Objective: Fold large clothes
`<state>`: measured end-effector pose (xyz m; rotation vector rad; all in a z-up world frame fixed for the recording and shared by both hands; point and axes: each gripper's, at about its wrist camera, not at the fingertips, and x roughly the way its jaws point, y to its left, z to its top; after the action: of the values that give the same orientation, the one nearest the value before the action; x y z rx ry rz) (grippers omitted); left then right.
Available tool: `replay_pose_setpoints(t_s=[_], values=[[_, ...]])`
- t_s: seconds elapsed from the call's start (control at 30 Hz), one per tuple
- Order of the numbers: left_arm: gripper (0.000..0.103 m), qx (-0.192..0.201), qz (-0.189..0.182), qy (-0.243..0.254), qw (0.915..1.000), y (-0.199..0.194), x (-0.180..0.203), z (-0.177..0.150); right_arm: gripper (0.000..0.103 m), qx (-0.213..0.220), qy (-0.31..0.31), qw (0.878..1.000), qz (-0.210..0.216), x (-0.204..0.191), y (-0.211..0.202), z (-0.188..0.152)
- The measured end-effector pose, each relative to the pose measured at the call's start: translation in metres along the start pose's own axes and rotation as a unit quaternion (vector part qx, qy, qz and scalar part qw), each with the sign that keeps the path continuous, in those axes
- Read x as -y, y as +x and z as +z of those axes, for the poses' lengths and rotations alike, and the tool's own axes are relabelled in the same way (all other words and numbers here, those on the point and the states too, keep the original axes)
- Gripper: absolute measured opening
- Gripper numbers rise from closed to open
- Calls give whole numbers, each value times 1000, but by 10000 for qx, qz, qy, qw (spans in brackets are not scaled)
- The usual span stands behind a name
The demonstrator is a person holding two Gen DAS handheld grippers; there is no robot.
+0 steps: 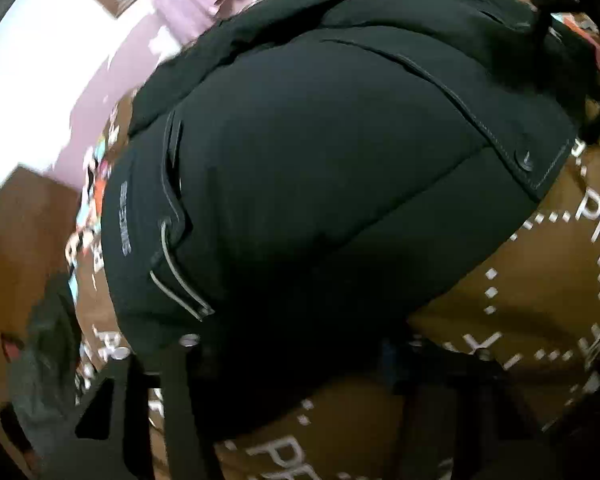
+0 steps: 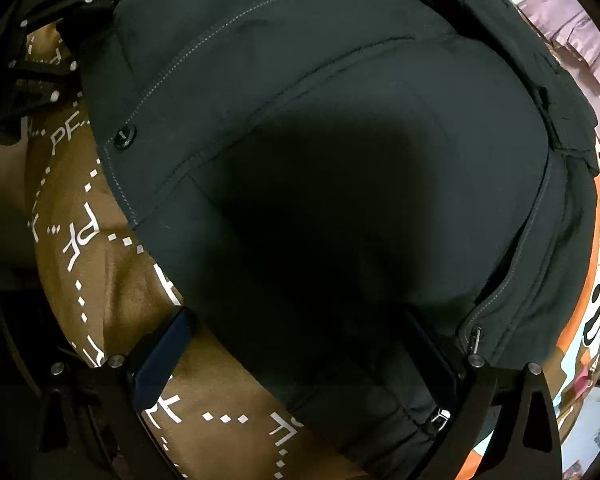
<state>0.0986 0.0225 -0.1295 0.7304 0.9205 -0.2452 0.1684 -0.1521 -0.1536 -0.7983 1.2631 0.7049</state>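
Brown bedding [image 1: 520, 280] printed with white letters and dotted lines carries the black padded jacket [image 1: 320, 180], its hem near and length running away toward the far pink fabric [image 1: 188, 4], the right tool [image 2: 300, 356] splayed astride the hem, the left tool [image 1: 300, 400] too dim to tell.

right gripper [image 2: 300, 344]: black frame, silver screws, dark blue finger pads | left gripper [image 1: 284, 368]: black, silver screws
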Motion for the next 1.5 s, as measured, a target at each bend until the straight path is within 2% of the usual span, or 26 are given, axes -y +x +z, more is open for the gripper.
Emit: replay_pose_setpoints(t_s=[0.07,0.1,0.2,0.27,0.4,0.53,0.67,0.73,0.8,0.83,0.97,1.1,1.17,1.23,1.37,1.5], values=[[32,91,132,300,9994,2,1,1,103,-1,-4,10000,-13,-2,0,2],[21,100,170,326,9993,2,0,1,103,13,-1,10000,-14,-2,-1,2],[13,150,-127,7,9998,-5,-18,7,103,56,10,10000,0,2,-2,7],[12,268,-266,-200,9991,-14,-33,16,103,244,-13,9997,-39,0,-10,6],[11,554,-313,-465,9969,-34,-51,36,103,527,-399,9975,-241,-11,-23,-1],[11,790,-437,-931,9916,-59,-68,63,103,581,-832,9921,-738,-22,-25,0],[11,1081,-404,-1122,9870,-85,-71,82,101,670,-792,9879,-1151,-17,-28,0],[11,1177,-402,-1187,9851,-93,-76,87,100,846,-691,9826,-1505,-9,-36,1],[11,1258,-390,-1251,9834,-98,-80,90,88,1045,-564,9782,-1702,-4,-46,2],[11,1297,-374,-1282,9825,-101,-83,93,76,1174,-467,9757,-1792,-3,-52,5],[10,1367,-350,-1417,9798,-103,-90,93,70,1672,62,9663,-1958,23,-96,13],[10,1481,-279,-1680,9742,-107,-105,97,57,2233,635,9547,-1862,36,-141,15],[10,1540,-266,-1883,9696,-110,-117,100,38,2510,1077,9483,-1616,47,-167,21],[10,1594,-297,-2070,9648,-114,-128,103,28,2679,1342,9429,-1453,62,-183,30],[10,1680,-274,-2199,9606,-126,-141,116,21,2977,1447,9314,-1514,69,-206,40],[10,1725,-231,-2263,9584,-135,-152,122,15,3194,1262,9274,-1485,65,-217,36]])
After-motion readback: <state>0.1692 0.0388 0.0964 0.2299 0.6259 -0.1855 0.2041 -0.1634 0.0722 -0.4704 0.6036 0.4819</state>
